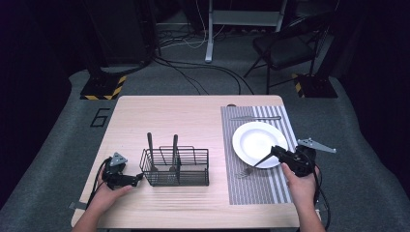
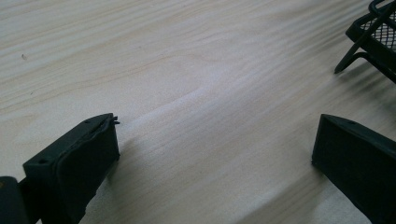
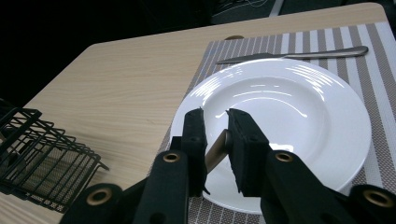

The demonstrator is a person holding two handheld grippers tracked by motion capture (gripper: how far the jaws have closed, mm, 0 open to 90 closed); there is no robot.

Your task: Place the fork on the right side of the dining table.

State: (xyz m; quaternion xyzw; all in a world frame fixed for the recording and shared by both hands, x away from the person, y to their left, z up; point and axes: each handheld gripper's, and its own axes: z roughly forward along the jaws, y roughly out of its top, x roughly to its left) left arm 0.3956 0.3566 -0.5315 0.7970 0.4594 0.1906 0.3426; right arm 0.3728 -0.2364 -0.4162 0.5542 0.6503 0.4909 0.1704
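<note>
Plate [image 1: 256, 142] on the placemat [image 1: 280, 193] — wire basket [image 1: 176, 169] to its left.

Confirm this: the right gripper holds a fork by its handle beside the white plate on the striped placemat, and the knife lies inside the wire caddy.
One detail is wrong: the knife lies on the striped placemat beyond the white plate, not inside the wire caddy, as the high view shows. The rest stands: the right gripper holds the fork by its handle beside the plate.

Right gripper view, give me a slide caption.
Right hand-held gripper holding a fork handle above a white plate on a striped placemat.
</note>
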